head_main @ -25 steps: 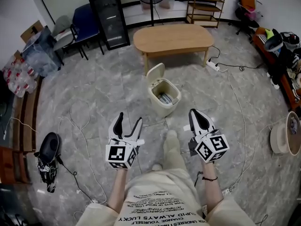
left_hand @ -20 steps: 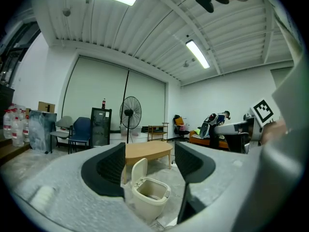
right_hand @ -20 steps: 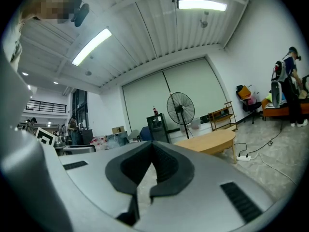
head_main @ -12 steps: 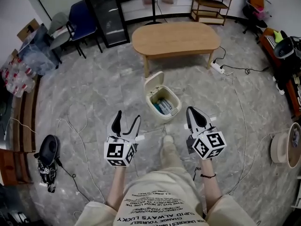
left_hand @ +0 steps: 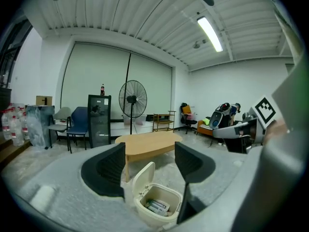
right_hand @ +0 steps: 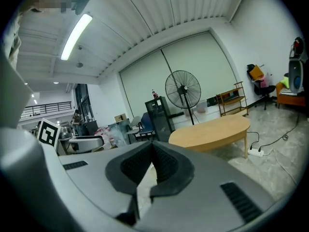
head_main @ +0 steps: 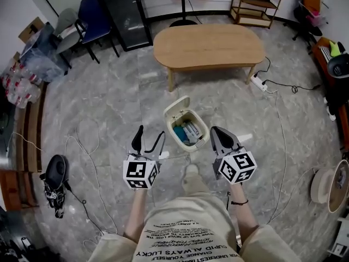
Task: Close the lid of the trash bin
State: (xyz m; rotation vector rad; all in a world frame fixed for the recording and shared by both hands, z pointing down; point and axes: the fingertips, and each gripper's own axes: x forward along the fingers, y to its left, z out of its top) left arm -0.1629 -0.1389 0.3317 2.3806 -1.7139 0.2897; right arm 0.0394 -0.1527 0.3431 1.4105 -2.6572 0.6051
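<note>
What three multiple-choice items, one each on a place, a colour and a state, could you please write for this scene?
1. Where does the bin stand?
A. on the floor, near the table
B. on a shelf
C. on a chair

2. What colour is the table top?
A. black
B. light wood
C. blue

3. How is the bin's lid?
A. shut
B. lying off to one side
C. raised

Answers:
1 A: the head view shows the bin on the grey floor, just short of the table.
2 B: the top is pale tan wood.
3 C: the lid stands up behind the rim, and the inside of the bin shows.
</note>
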